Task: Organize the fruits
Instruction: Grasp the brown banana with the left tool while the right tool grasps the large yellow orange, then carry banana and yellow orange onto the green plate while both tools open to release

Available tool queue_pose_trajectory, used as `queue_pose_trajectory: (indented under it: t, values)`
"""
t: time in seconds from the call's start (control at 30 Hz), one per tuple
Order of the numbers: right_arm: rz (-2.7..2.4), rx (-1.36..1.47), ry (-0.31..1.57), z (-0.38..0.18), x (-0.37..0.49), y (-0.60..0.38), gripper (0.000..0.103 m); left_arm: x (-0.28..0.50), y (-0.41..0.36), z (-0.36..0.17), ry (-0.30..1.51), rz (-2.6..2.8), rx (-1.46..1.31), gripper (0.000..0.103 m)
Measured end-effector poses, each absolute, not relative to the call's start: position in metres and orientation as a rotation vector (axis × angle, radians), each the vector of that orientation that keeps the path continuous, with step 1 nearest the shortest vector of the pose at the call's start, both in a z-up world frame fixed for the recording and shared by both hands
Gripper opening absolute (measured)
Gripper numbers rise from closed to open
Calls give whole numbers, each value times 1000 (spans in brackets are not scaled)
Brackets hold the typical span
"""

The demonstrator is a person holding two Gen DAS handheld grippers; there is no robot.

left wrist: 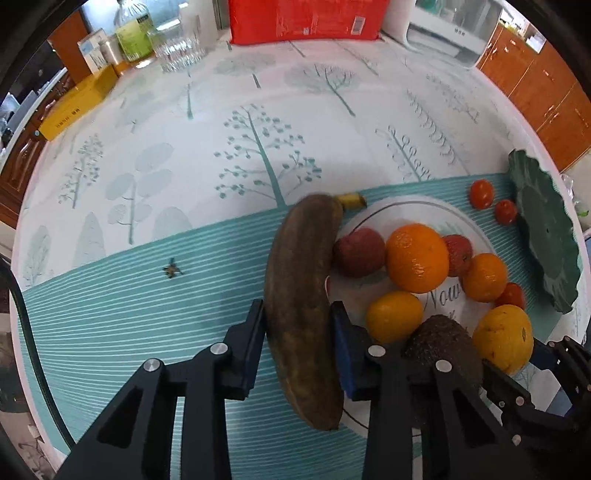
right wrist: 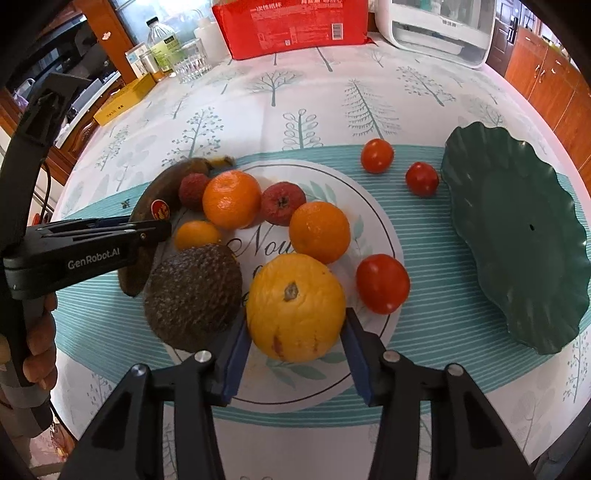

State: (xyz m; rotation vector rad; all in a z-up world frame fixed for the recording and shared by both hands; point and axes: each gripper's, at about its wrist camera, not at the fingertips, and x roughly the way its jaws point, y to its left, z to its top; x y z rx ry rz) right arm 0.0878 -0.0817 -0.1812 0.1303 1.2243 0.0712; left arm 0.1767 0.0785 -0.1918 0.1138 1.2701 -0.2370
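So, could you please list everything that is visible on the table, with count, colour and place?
plate: 1, white, centre
banana: 1, brown, plate's left edge
yellow citrus: 1, yellow, plate's near side
oranges: 3, orange, on plate
avocado: 1, dark, left of yellow citrus
small red fruits: 2, dull red, among oranges
tomatoes: 3, red, one at plate's right rim, two on tablecloth
leaf dish: 1, green, right, empty
red package: 1, red, far edge
left tool: 1, black, shut on banana
right tool: 1, black, shut on yellow citrus
hand: 1, holding left tool
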Motion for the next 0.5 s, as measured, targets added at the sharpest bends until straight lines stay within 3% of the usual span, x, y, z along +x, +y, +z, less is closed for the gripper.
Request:
queue_pose_trajectory:
  t: [0.5]
  values:
    - [78, 127, 1113, -120, 71, -93, 48, 138, 90, -117, 1122, -318, 42, 32]
